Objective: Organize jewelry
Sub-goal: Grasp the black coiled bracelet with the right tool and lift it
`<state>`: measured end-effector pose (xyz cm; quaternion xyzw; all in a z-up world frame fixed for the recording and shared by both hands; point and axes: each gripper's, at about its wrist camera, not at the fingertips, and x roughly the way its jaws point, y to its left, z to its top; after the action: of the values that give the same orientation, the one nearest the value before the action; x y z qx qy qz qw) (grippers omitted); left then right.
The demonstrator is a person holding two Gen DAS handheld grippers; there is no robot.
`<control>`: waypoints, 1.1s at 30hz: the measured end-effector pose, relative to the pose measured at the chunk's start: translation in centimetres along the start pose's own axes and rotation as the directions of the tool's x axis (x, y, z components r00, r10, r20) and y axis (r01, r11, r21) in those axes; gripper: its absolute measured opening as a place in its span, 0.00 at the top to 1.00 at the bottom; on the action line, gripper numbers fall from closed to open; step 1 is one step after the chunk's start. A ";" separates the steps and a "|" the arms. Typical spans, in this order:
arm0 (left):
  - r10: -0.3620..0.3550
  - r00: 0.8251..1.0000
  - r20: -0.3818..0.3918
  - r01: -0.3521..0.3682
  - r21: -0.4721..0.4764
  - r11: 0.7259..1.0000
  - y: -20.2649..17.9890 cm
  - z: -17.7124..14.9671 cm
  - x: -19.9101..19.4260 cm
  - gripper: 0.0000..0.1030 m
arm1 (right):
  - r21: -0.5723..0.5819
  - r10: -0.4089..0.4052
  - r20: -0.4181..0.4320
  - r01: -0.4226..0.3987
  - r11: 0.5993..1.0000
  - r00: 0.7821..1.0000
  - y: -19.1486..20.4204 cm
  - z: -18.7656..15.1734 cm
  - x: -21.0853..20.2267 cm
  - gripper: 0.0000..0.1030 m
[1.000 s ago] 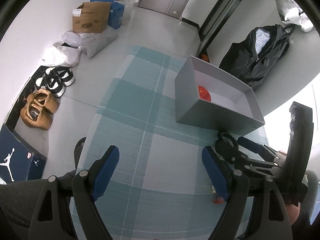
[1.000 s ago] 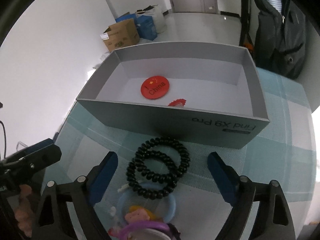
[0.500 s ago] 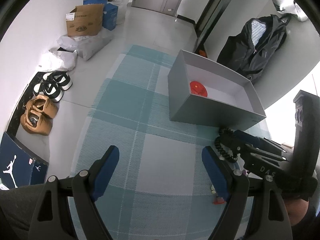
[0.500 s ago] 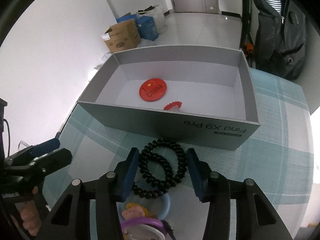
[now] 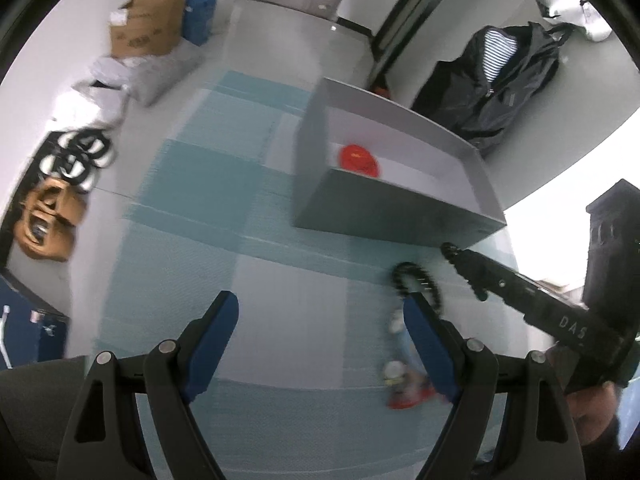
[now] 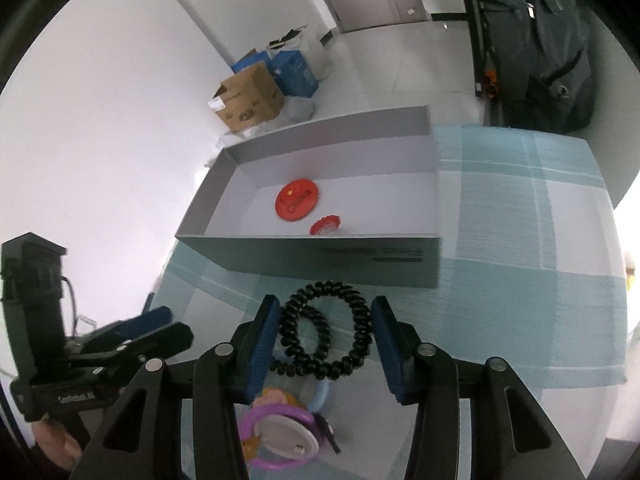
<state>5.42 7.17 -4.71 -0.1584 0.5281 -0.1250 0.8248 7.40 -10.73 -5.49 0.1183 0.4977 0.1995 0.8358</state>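
A black coiled bracelet (image 6: 326, 334) lies on the checked tablecloth (image 6: 520, 280) just in front of a grey open box (image 6: 320, 254). My right gripper (image 6: 325, 344) has its blue pads on both sides of the bracelet and touching it. In the box lie a red round badge (image 6: 298, 199) and a small red ring-like piece (image 6: 325, 225). My left gripper (image 5: 320, 332) is open and empty above the cloth, left of the bracelet (image 5: 416, 280). A purple toy mirror (image 6: 280, 436) and a blue ring (image 6: 320, 394) lie under the right gripper.
The box stands at the far side of the table (image 5: 392, 216). On the floor lie shoes (image 5: 48, 212), a cardboard box (image 5: 146, 34) and bags. A dark jacket (image 5: 500, 76) hangs at the back right.
My right gripper's fingers have closed in from wide open onto the black bracelet. My left gripper has shifted left relative to the box; it stays open.
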 end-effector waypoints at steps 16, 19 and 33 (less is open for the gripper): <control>0.057 0.995 -0.084 -0.032 0.278 0.960 -7.4 0.3 2.6 0.21 | 0.041 -0.011 0.080 0.008 0.999 0.997 -2.6 -0.8 -5.1 0.56; 0.099 0.988 -0.122 -0.062 0.277 0.959 -7.4 0.4 3.6 0.21 | 0.049 -0.020 0.093 0.015 0.999 0.996 -2.9 -0.8 -5.8 0.56; 0.263 0.939 -0.220 -0.179 0.338 0.924 -8.5 0.6 5.9 0.21 | 0.060 0.001 0.159 -0.011 0.998 0.987 -3.4 -0.3 -8.1 0.56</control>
<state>8.09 -2.72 -6.02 0.0535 0.6203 -0.1323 0.7713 4.38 -17.41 -0.60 0.1609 0.4350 0.1767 0.8681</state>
